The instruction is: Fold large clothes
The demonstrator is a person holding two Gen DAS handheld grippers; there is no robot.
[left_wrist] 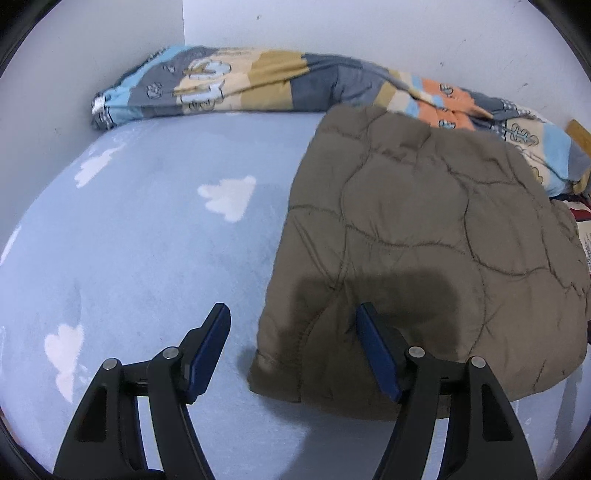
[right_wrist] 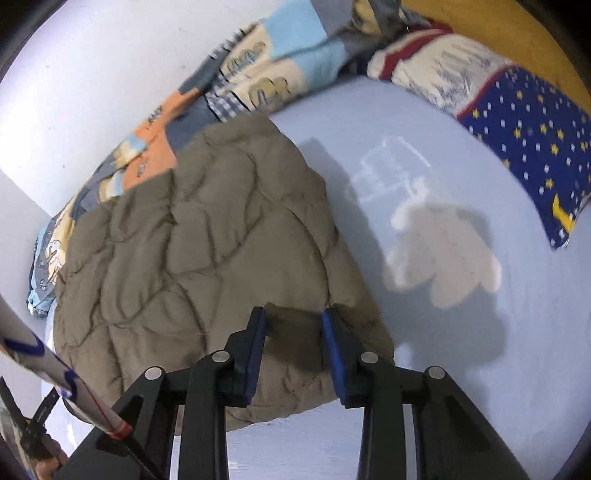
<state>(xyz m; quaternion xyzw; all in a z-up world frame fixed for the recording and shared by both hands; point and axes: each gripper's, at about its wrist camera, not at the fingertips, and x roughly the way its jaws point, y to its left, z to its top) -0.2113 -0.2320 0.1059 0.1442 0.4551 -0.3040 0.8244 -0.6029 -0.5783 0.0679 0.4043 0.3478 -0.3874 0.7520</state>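
A brown quilted jacket (left_wrist: 424,229) lies folded into a block on the light blue bed sheet (left_wrist: 147,240). My left gripper (left_wrist: 291,310) hovers over the jacket's near left corner with its blue pads wide apart; one finger is over the sheet, the other over the jacket. In the right wrist view the same jacket (right_wrist: 192,240) fills the left half. My right gripper (right_wrist: 294,314) stands over its near right corner, jaws narrowed but apart, with jacket fabric between the pads. I see no pad pressing on it.
A rolled patchwork blanket (left_wrist: 258,81) lies along the white wall (left_wrist: 369,29) behind the jacket. A blue starred pillow (right_wrist: 524,147) sits at the right. White cloud prints (right_wrist: 443,251) mark the sheet. A hand (right_wrist: 44,465) and a white striped rod (right_wrist: 55,369) show at lower left.
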